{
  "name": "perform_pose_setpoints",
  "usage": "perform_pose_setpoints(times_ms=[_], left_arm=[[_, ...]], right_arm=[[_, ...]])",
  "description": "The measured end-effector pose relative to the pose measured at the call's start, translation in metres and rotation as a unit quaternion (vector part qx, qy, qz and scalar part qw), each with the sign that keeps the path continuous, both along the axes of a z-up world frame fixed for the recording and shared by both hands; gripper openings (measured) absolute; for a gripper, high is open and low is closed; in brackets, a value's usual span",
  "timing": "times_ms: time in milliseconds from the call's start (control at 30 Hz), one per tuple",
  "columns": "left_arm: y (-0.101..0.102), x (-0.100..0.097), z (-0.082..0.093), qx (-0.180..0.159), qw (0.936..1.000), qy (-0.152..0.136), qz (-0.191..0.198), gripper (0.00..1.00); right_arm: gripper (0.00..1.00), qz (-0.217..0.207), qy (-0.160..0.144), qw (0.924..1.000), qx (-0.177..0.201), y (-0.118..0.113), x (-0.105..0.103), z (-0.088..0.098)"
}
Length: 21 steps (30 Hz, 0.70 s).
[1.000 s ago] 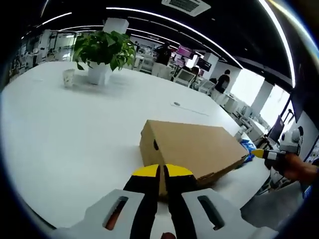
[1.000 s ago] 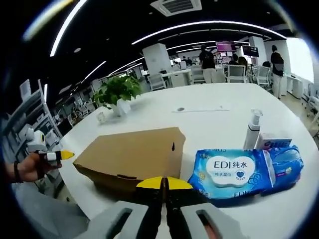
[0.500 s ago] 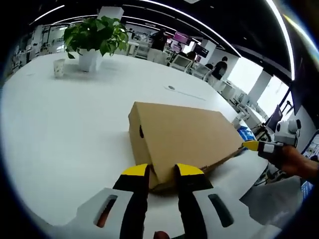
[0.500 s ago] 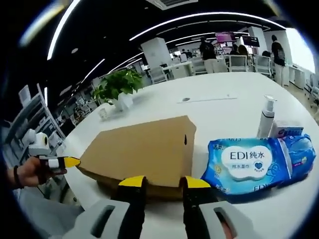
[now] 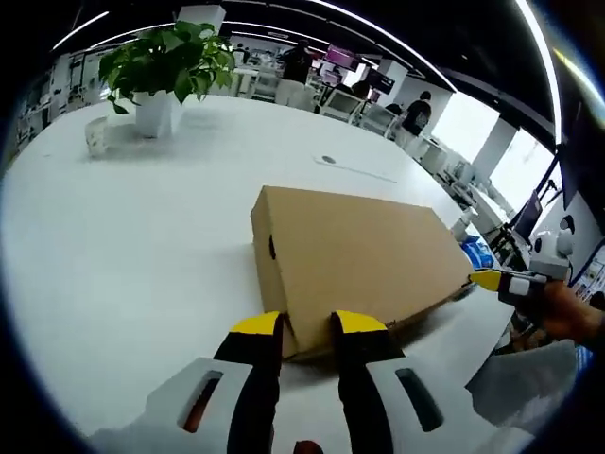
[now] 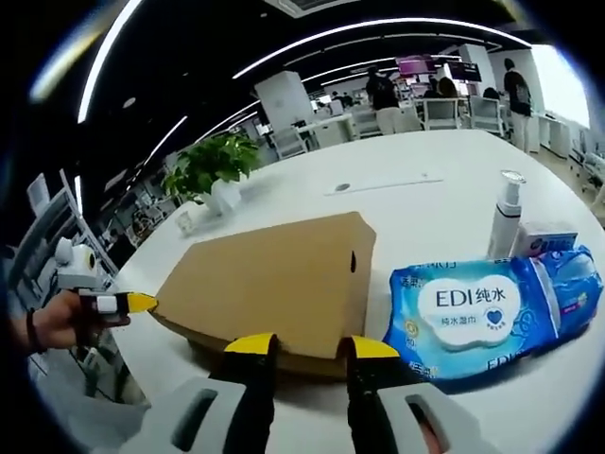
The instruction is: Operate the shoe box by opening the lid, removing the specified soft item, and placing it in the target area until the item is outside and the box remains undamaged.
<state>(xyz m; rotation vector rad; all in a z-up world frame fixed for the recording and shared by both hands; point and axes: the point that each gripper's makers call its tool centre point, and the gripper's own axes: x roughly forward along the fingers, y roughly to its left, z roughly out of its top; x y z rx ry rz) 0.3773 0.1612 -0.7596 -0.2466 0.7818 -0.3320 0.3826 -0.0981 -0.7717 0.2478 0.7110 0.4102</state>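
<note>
The white counter (image 5: 113,236) carried a closed cardboard shoe box (image 5: 354,255) near its edge. Just beside the box lay a blue pack of wet wipes (image 6: 477,317), with a pump bottle (image 6: 504,218) and a small carton (image 6: 544,236) behind it. Farther back stood a potted plant (image 5: 161,71) and a paper cup (image 5: 95,134). The left hand-held gripper (image 5: 307,326) and the right hand-held gripper (image 6: 304,348) each faced an opposite box corner, jaws spread apart, gripping nothing.
</note>
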Motion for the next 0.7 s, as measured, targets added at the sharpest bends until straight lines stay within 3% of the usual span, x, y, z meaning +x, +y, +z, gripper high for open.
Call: perform_pose_setpoints(times_ms=[400, 700], left_arm=[[-0.015, 0.035, 0.003, 0.017, 0.9998, -0.009, -0.001, 0.2], [-0.02, 0.048, 0.002, 0.024, 0.9996, -0.012, -0.005, 0.2]], right_arm=[[0.27, -0.009, 0.006, 0.9999, 0.004, -0.013, 0.023, 0.0], [0.27, -0.004, 0.007, 1.0, -0.005, -0.018, 0.03, 0.0]])
